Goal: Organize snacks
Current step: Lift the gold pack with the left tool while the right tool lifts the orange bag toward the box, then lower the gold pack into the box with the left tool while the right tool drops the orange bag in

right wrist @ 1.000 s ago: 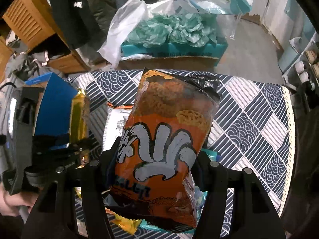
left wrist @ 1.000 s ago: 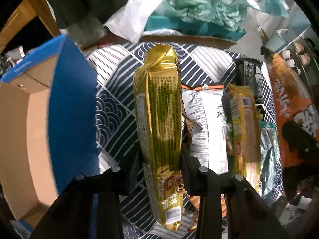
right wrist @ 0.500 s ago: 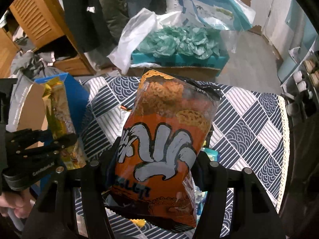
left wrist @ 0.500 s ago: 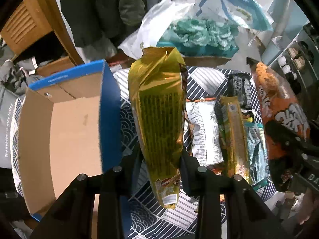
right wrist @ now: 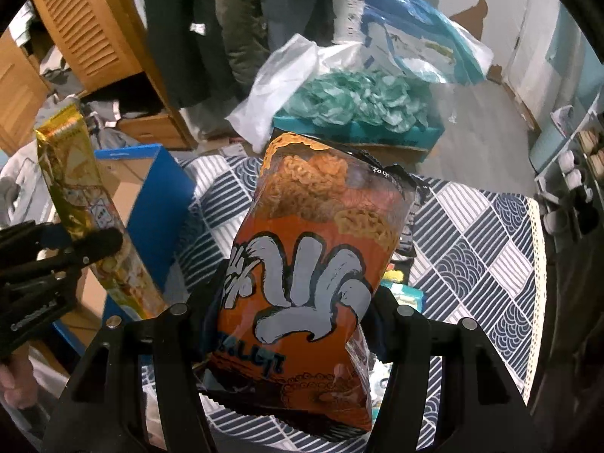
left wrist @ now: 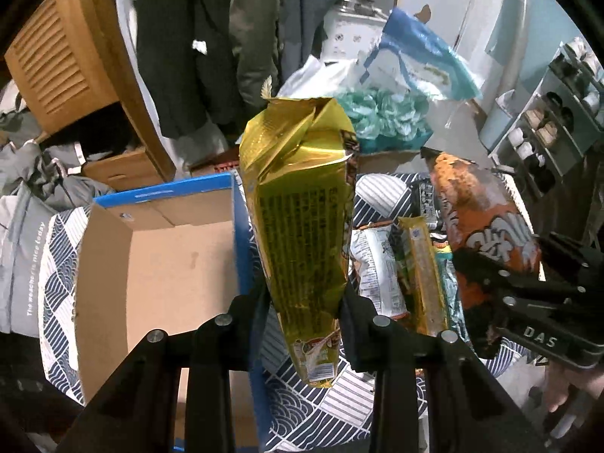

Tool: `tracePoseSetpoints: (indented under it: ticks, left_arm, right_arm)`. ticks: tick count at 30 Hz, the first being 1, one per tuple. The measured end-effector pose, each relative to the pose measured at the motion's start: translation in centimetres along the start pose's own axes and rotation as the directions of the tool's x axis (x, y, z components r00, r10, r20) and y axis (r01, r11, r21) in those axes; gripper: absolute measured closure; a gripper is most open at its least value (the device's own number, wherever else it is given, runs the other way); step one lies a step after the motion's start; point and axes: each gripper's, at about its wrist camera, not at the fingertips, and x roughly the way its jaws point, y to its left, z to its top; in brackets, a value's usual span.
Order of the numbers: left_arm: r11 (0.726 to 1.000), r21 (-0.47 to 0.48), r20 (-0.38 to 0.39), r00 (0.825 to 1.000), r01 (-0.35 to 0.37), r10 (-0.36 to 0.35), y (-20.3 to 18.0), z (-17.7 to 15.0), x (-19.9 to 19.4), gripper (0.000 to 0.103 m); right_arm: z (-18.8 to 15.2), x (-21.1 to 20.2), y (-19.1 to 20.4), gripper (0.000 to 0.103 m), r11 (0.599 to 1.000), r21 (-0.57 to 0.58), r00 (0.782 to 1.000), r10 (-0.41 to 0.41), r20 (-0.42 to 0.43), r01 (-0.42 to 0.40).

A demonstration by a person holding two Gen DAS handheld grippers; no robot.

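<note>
The left tool [left wrist: 304, 302] is clamped low on an upright gold snack bag [left wrist: 302, 219], held in the air just right of the open cardboard box [left wrist: 158, 256]. The right tool [right wrist: 292, 309] pinches an orange snack bag [right wrist: 309, 264] above the tabletop [right wrist: 472, 249]. Both grips look shallow, so a slick bag could slip or tip, probably missing the box.
</note>
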Motion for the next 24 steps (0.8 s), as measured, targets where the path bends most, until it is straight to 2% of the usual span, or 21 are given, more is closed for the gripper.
tracePoseSetpoints:
  ticks: [10, 16, 24]
  left_arm:
    - [1.0, -0.029, 0.074, 0.997, -0.003, 0.005, 2.3, -0.4, -4.5, 0.069]
    - [0.997, -0.066, 0.089, 0.996, 0.033, -0.027, 4.6, -0.9, -6.3, 0.069]
    - [0.994, -0.109, 0.118, 0.993, 0.005, 0.008, 7.9, -1.9, -7.6, 0.069]
  right_arm:
    - [0.5, -1.7, 4.6, 0.042, 0.995, -0.07, 0.997, 0.067, 0.027, -0.065]
    - [0.5, -1.9, 7.4, 0.042, 0.989, -0.114, 0.995, 0.095, 0.025, -0.091]
    - [0.5, -1.3, 10.5, 0.042, 0.978, -0.146, 0.989, 0.15, 0.001, -0.148]
